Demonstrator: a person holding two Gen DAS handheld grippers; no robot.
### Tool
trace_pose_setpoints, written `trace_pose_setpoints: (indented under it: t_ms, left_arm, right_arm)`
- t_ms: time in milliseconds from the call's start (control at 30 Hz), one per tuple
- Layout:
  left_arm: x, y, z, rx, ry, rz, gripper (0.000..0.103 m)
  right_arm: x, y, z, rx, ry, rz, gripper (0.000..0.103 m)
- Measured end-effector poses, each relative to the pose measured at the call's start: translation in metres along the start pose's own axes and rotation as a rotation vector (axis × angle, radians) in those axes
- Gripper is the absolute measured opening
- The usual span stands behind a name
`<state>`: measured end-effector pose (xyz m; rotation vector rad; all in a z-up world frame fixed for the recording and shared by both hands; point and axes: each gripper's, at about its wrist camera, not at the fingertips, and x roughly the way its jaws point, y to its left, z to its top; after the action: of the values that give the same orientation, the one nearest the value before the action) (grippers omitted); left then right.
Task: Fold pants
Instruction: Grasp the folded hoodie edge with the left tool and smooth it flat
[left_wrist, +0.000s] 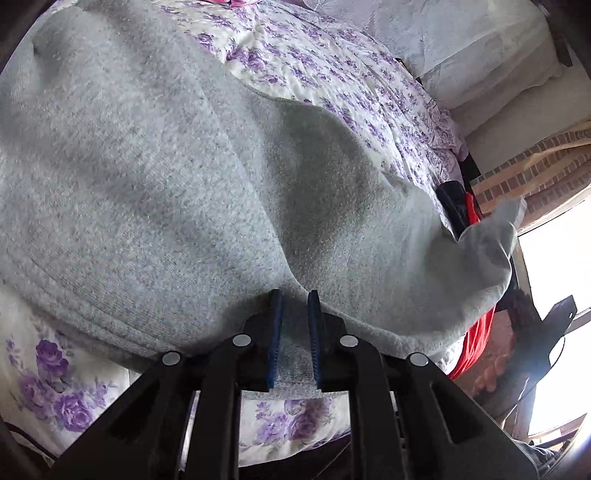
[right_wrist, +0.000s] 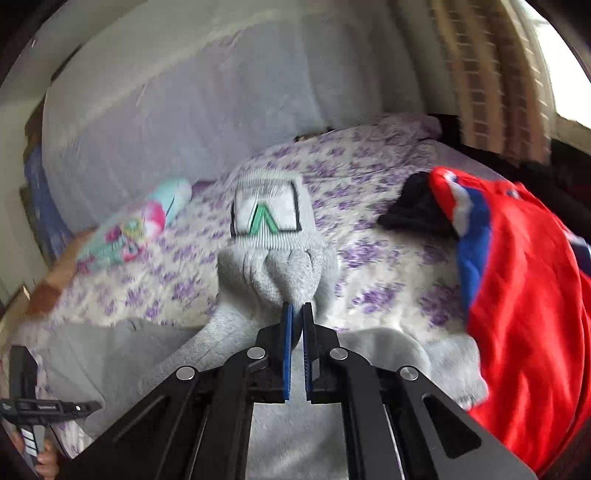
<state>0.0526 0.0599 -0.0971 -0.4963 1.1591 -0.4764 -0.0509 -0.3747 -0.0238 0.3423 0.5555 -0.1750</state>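
Both grippers pinching grey sweatpants (left_wrist: 155, 177) on floral bed (left_wrist: 314, 62).
L gripper (left_wrist: 295, 299) clamps waistband edge; R gripper (right_wrist: 298, 308) clamps bunched fabric, w/ red jersey (right_wrist: 524, 295) at bed's right edge.

Two wrist fisheyes over one bed, each looking out along its own blue-padded fingers.

The left wrist view sits very close above the heather-grey fleece pants (left_wrist: 155, 177), which fill most of its frame, and looks across the white bedspread printed with purple roses (left_wrist: 317, 62) toward a brick wall and a bright window at the right edge. The right wrist view sits higher and farther back, facing the pale wall behind the bed, somewhat blurred. Both views share the grey pants (right_wrist: 280, 266), the floral bedspread (right_wrist: 388, 266) and the red garment (left_wrist: 474, 332) (right_wrist: 524, 314); the right view also catches the other black gripper frame (right_wrist: 33, 410) at its lower-left edge.
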Motion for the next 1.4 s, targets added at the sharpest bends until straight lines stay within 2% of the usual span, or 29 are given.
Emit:
trace_pose_setpoints:
  t_ms: [67,100,200,233,267,333,400,433,467,500,533,600,667,733,800,833,867,900,933,1000,1033,1067,1133,1167,1200,1233,1300,1333,1400]
  left_arm:
    - [0.0,0.001,0.0,-0.003,0.003,0.0,0.013]
    - [0.0,0.001,0.0,-0.006,0.004,-0.001,0.013]
    - [0.0,0.001,0.001,-0.017,0.005,-0.007,0.013]
    - [0.0,0.001,0.001,-0.018,0.003,-0.007,0.013]
    - [0.0,0.001,0.0,-0.02,0.0,-0.005,0.013]
    - [-0.001,0.001,-0.001,-0.023,-0.004,-0.002,0.013]
    - [-0.002,0.002,-0.002,-0.027,-0.005,-0.001,0.013]
    - [-0.003,0.002,-0.002,-0.028,-0.005,0.001,0.013]
    - [-0.004,0.001,-0.002,-0.026,-0.004,0.005,0.013]
    - [-0.005,0.001,-0.003,-0.021,-0.003,0.012,0.013]
    - [-0.007,0.001,-0.003,-0.015,-0.002,0.024,0.013]
    - [-0.012,0.004,-0.005,-0.005,-0.007,0.057,0.013]
    - [-0.017,0.011,-0.009,-0.014,-0.002,0.068,0.008]
    - [-0.023,0.018,-0.012,-0.044,0.007,0.046,0.008]
    - [-0.03,0.015,-0.013,-0.055,0.012,0.034,0.009]
    - [-0.036,0.007,-0.011,-0.038,0.004,0.034,0.011]
    - [-0.041,-0.004,-0.01,-0.012,-0.014,0.032,0.014]
    - [-0.047,-0.018,-0.008,0.023,-0.037,0.021,0.017]
    - [-0.05,-0.033,-0.006,0.057,-0.058,0.008,0.025]
    - [-0.047,-0.062,-0.004,0.133,-0.091,0.019,0.048]
    - [-0.039,-0.071,-0.005,0.165,-0.094,0.057,0.05]
    - [-0.027,-0.075,-0.007,0.183,-0.075,0.093,0.05]
    - [0.003,-0.061,-0.014,0.163,0.005,0.163,0.049]
    - [0.012,-0.047,-0.02,0.142,0.025,0.174,0.042]
    - [0.009,-0.037,-0.025,0.145,-0.006,0.157,0.033]
    - [0.004,-0.031,-0.029,0.148,-0.023,0.136,0.032]
    - [-0.007,-0.022,-0.028,0.107,-0.012,0.093,0.03]
    - [-0.012,-0.022,-0.024,0.089,-0.004,0.078,0.029]
    - [-0.025,-0.03,-0.017,0.115,-0.033,0.089,0.035]
  right_arm:
    - [0.022,-0.023,-0.032,0.03,0.127,-0.058,0.006]
    - [0.031,-0.032,-0.044,0.055,0.175,-0.056,0.005]
    - [0.025,-0.036,-0.051,0.035,0.148,-0.023,0.002]
    - [0.025,-0.034,-0.048,0.023,0.161,-0.008,0.009]
    - [0.025,-0.033,-0.044,0.023,0.173,0.022,0.024]
    - [0.026,-0.034,-0.039,0.047,0.18,0.064,0.039]
    - [0.029,-0.036,-0.035,0.079,0.197,0.088,0.041]
    - [0.03,-0.037,-0.033,0.095,0.201,0.101,0.041]
    - [0.032,-0.038,-0.034,0.101,0.211,0.11,0.03]
    - [0.034,-0.039,-0.034,0.097,0.233,0.113,0.012]
    - [0.037,-0.042,-0.034,0.101,0.264,0.099,0.0]
    - [0.033,-0.051,-0.036,0.125,0.318,0.093,0.0]
    - [0.016,-0.048,-0.035,0.062,0.353,0.093,0.001]
    - [-0.015,-0.028,-0.029,-0.107,0.292,0.065,0.005]
    - [-0.045,-0.006,-0.017,-0.2,0.235,0.169,0.008]
    - [-0.058,0.006,-0.007,-0.227,0.202,0.23,0.024]
    - [-0.069,0.021,0.004,-0.253,0.15,0.278,0.066]
    - [-0.078,0.036,0.013,-0.279,0.096,0.313,0.087]
    - [-0.081,0.054,0.019,-0.318,0.051,0.348,0.1]
    - [-0.063,0.087,0.027,-0.42,0.073,0.367,0.1]
    - [-0.044,0.1,0.022,-0.458,0.127,0.359,0.1]
    - [-0.023,0.105,0.016,-0.476,0.199,0.341,0.099]
    - [0.024,0.104,-0.009,-0.475,0.408,0.3,0.099]
    - [0.045,0.096,-0.026,-0.454,0.518,0.276,0.099]
    - [0.062,0.086,-0.04,-0.427,0.619,0.258,0.099]
    - [0.068,0.08,-0.049,-0.406,0.665,0.273,0.099]
    - [0.06,0.084,-0.036,-0.393,0.641,0.306,0.099]
    - [0.056,0.093,-0.023,-0.376,0.638,0.365,0.099]
    - [0.051,0.122,0.01,-0.36,0.618,0.519,0.099]
